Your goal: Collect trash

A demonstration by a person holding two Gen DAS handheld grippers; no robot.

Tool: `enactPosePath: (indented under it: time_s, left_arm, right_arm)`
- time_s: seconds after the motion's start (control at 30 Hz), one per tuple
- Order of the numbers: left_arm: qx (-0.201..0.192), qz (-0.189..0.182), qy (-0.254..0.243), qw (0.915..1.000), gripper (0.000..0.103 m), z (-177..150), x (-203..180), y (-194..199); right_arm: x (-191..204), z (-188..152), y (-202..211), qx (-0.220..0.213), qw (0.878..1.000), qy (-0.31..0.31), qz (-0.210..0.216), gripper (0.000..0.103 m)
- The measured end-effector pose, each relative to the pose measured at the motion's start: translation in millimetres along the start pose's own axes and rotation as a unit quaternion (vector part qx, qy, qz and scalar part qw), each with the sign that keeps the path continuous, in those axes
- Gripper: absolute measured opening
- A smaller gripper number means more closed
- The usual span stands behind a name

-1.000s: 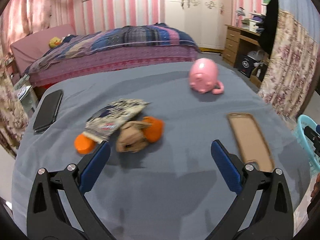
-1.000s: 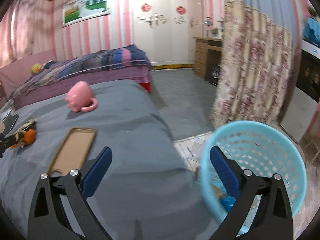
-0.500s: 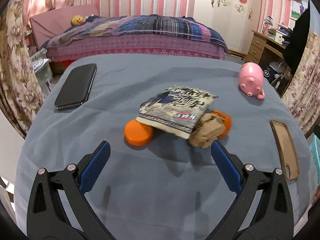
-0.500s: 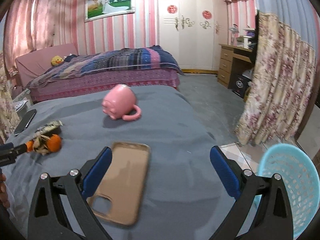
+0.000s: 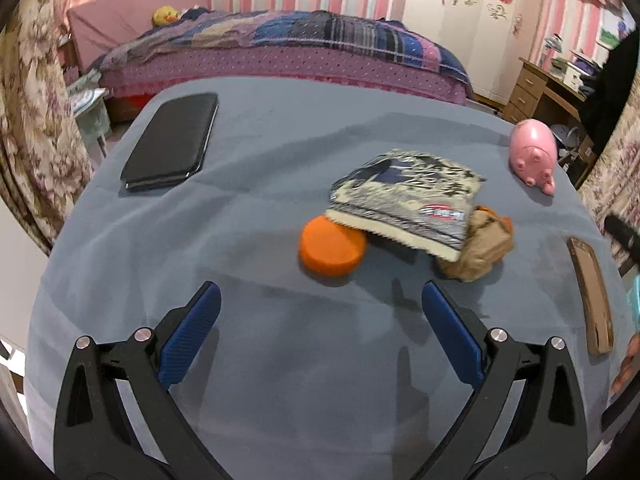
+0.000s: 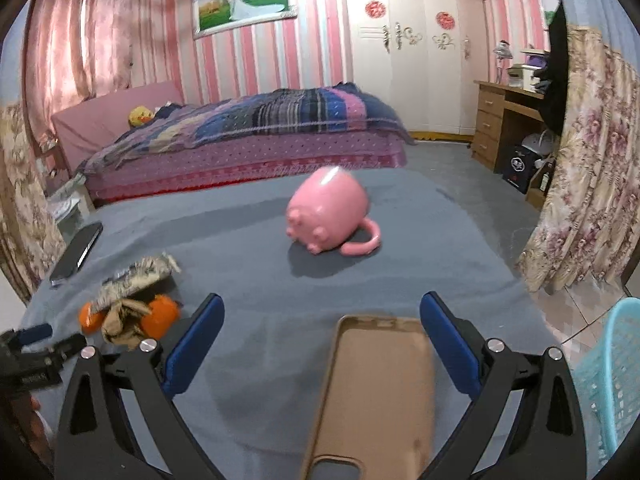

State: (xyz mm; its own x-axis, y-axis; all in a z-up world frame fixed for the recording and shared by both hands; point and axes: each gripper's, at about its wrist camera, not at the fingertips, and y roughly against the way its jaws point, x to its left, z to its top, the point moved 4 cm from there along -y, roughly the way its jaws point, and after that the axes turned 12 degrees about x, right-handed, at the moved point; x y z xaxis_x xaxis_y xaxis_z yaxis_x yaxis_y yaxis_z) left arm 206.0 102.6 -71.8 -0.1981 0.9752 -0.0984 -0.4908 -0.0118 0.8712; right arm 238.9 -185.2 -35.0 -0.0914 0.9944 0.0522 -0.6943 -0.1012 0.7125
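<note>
Grey cloth table (image 5: 280,380) carries all the trash, so we judge nothing of this pile collected yet; foil snack bag (image 5: 408,196) lies on top of an orange cap (image 5: 332,248), w/ crumpled brown paper (image 5: 476,252) touching its right side; turquoise basket (image 6: 616,384) stands beside the table, contents not visible; our left gripper (image 5: 320,320) & right gripper (image 6: 322,332) are both spread wide, holding nothing; phone case (image 6: 376,392) is no trash.

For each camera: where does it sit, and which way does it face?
Left wrist: on the open left gripper, looking over the grey table at the trash pile; a hand shows at the right edge.
Right wrist: on the open right gripper, above the phone case, facing the pink mug.
Shared: pile, mug, case, black phone.
</note>
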Motion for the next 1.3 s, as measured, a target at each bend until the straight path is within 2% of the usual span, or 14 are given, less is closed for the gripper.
enactPosePath:
  time_s: [0.13, 0.27, 0.33, 0.4, 0.5, 0.57, 0.6, 0.77, 1.1, 1.13, 1.2, 1.3]
  left_arm:
    - [0.009, -0.010, 0.030, 0.9995, 0.097, 6, 10, -10]
    - [0.009, -0.022, 0.039, 0.9990, 0.096, 17, 6, -20]
    - [0.006, -0.025, 0.037, 0.9990, 0.090, 21, 1, -24]
    - [0.009, -0.010, 0.019, 0.9997, 0.086, 22, -6, -28]
    - [0.004, 0.000, 0.001, 1.0000, 0.069, 25, -13, -28]
    - [0.003, -0.002, -0.003, 1.0000, 0.047, 25, -14, -28]
    - [0.003, -0.004, -0.004, 1.0000, 0.040, 25, -13, -27]
    - [0.003, 0.014, -0.025, 0.9996, 0.040, 24, -12, -19]
    - [-0.025, 0.014, -0.044, 0.9986, 0.038, 20, -7, 18]
    - [-0.024, 0.014, -0.042, 0.9987, 0.037, 20, -5, 20]
    - [-0.017, 0.018, -0.031, 0.9992, 0.027, 19, 3, 19]
    - [-0.007, -0.003, -0.009, 0.9999, 0.025, 18, 16, 16]
  right_arm:
    - [3, -7, -13, 0.022, 1.000, 0.013, -0.012, 0.096]
    - [1, -7, -20, 0.030, 0.999, 0.007, -0.013, 0.098]
    - [2, -7, -24, 0.032, 0.999, 0.010, -0.020, 0.098]
    - [4, -7, -27, 0.037, 0.999, 0.012, -0.017, 0.098]
    - [11, -6, -28, 0.039, 0.999, 0.021, -0.006, 0.098]
    - [18, -6, -28, 0.041, 0.999, 0.026, 0.004, 0.098]
    - [23, -6, -28, 0.043, 0.999, 0.031, 0.010, 0.098]
    - [50, -8, -32, 0.049, 0.996, 0.062, 0.030, 0.098]
    - [104, -13, -22, 0.043, 0.989, 0.126, 0.064, 0.098]
    - [108, -14, -21, 0.043, 0.988, 0.129, 0.065, 0.098]
    - [117, -17, -20, 0.047, 0.987, 0.133, 0.075, 0.098]
    - [133, -20, -19, 0.050, 0.985, 0.138, 0.088, 0.097]
